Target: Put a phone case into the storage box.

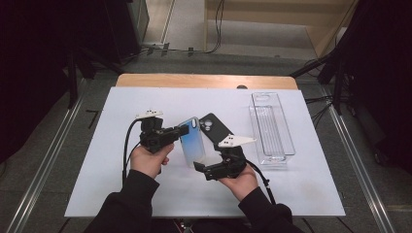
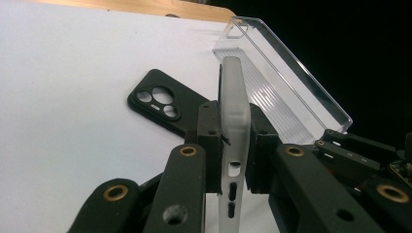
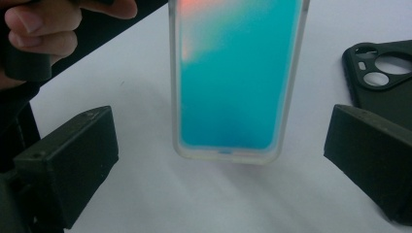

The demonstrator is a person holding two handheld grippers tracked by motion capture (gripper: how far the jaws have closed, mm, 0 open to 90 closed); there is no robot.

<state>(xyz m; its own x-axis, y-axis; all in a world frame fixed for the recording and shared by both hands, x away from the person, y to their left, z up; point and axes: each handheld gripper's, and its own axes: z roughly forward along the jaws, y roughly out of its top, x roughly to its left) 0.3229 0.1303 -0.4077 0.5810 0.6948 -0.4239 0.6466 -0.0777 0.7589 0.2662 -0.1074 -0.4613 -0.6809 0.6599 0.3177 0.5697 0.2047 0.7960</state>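
The blue phone case (image 1: 192, 142) stands on edge above the white mat, lifted clear of it, with its long axis running toward me and its blue-to-pink back turned to my right side. I have it clamped in the left gripper (image 1: 179, 132): in the left gripper view the pads press on both faces of the frosted rim (image 2: 235, 126), so the grip is across the thin dimension, which I judge is why the case sits vertical instead of flat. Holding it this way leaves the lower end free and presented to the other hand. The right gripper (image 1: 200, 167) sits just below and to the right of the case with its jaws spread wide and nothing between the pads; in the right gripper view the case's bottom edge (image 3: 228, 154) hangs between the two black pads but apart from both. I read this as a handover or regrip position, not yet closed. Just behind and to the right of the blue case, the black phone case (image 1: 214, 128) lies flat on the mat, camera cutouts up, untouched. Farther right of the blue case, well apart, the clear plastic tray (image 1: 286, 145) lies lengthwise and holds nothing; I take it as the likely destination for the cases.
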